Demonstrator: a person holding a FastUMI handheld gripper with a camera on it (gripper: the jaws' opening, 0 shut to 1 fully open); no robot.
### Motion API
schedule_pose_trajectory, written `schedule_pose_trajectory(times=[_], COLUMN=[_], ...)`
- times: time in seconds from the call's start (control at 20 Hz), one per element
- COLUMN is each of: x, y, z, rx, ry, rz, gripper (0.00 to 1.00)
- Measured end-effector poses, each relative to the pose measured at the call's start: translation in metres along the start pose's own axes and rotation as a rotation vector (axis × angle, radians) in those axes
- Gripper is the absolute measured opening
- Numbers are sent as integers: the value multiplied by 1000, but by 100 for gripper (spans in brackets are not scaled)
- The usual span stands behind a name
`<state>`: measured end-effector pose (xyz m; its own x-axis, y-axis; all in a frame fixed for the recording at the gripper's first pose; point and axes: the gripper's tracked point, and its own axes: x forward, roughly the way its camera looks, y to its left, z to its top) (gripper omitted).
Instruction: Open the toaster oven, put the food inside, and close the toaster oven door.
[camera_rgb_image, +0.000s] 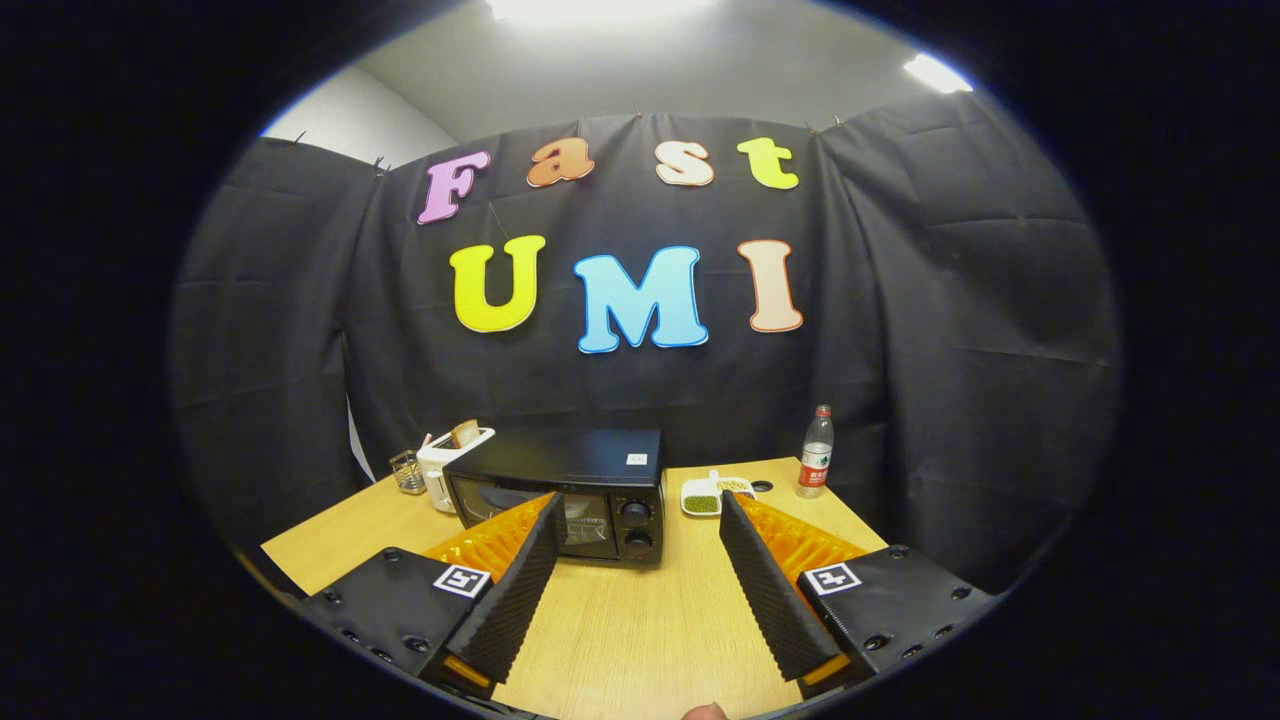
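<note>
A black toaster oven (560, 490) stands on the wooden table (640, 620), its glass door shut and two knobs on its right side. A small white dish (712, 495) holding green and pale food sits just right of the oven. My gripper (640, 505) hovers above the table in front of the oven, open wide with nothing between its fingers. The left fingertip (545, 515) overlaps the oven door in view; the right fingertip (735, 510) points near the dish.
A white toaster (447, 462) with a bread slice and a small wire holder (407, 472) stand left of the oven. A plastic water bottle (816, 452) is at the back right. A small dark hole (762, 486) marks the tabletop near the dish.
</note>
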<state>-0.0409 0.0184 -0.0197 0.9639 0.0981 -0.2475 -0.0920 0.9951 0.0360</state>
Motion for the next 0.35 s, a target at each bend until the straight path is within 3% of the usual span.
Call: schedule_pose_trajectory(times=[0.35], x=[-1], y=[3], z=[20], rx=[-25], ry=[-65], rz=[-8], gripper=[98])
